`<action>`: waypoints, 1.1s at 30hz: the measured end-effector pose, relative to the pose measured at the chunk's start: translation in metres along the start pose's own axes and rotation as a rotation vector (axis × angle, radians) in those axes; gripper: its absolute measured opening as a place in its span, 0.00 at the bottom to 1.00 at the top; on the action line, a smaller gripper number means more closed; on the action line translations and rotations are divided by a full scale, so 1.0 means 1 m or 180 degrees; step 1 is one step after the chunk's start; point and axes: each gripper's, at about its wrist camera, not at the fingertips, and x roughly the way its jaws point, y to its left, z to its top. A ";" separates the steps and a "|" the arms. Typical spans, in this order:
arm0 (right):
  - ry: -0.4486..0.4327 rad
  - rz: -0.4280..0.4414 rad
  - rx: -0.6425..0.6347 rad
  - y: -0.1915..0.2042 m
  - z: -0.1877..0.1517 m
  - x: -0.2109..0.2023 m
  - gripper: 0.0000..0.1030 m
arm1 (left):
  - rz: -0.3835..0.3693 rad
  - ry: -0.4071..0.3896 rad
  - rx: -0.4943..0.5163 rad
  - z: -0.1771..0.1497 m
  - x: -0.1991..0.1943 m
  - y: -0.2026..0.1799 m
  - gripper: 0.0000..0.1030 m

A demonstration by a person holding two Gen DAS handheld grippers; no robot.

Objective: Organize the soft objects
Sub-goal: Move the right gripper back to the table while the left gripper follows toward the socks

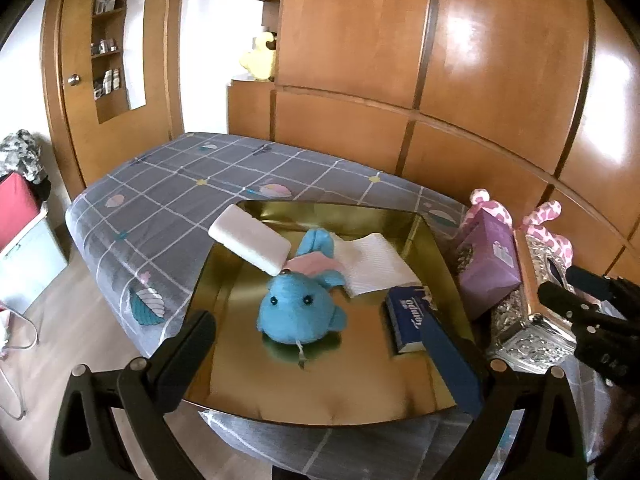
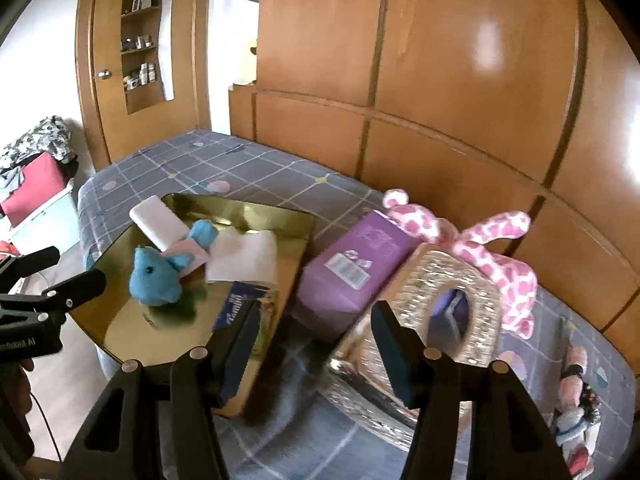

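Observation:
A blue plush toy [image 1: 298,312] lies in a gold tray [image 1: 224,376] on the bed, with a white pack [image 1: 250,244], a folded white cloth [image 1: 374,266] and a blue tissue pack [image 1: 408,316] beside it. My left gripper [image 1: 324,360] is open and empty, just in front of the plush. The plush also shows in the right wrist view [image 2: 154,276]. My right gripper [image 2: 316,344] is open and empty, above the gap between the tray [image 2: 120,320] and a silver tissue box [image 2: 448,320]. A pink spotted plush [image 2: 492,256] lies behind that box.
A purple box [image 2: 352,272] lies between the tray and the silver box. A small doll [image 2: 576,412] lies at the bed's right edge. Wooden wardrobe panels [image 1: 440,80] back the bed. A red bin with clothes [image 1: 16,204] stands on the floor at left.

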 end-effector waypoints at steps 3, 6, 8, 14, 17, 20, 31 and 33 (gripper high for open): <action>-0.0026 -0.0076 0.0029 -0.013 -0.005 -0.008 0.57 | -0.0047 -0.0016 0.0059 -0.001 -0.003 -0.006 1.00; -0.0037 -0.0177 0.0091 -0.032 -0.011 -0.015 0.57 | -0.0101 -0.0038 0.0130 -0.001 -0.006 -0.014 1.00; -0.0050 -0.0251 0.0150 -0.045 -0.014 -0.020 0.57 | -0.0145 -0.0059 0.0199 -0.001 -0.009 -0.020 1.00; -0.0056 -0.0575 0.0451 -0.102 -0.032 -0.039 0.57 | -0.0231 -0.0092 0.0354 -0.002 -0.016 -0.039 1.00; -0.0061 -0.0770 0.0592 -0.131 -0.042 -0.051 0.57 | -0.0278 -0.0097 0.0434 -0.002 -0.018 -0.050 1.00; -0.0074 -0.0947 0.0772 -0.160 -0.055 -0.065 0.57 | -0.0344 -0.0106 0.0559 -0.003 -0.020 -0.063 1.00; -0.0031 -0.1650 0.1509 -0.270 -0.116 -0.112 0.57 | -0.0689 -0.0196 0.1057 -0.007 -0.037 -0.128 1.00; -0.0016 -0.1781 0.1638 -0.290 -0.129 -0.119 0.57 | -0.0751 -0.0202 0.1142 -0.008 -0.040 -0.139 1.00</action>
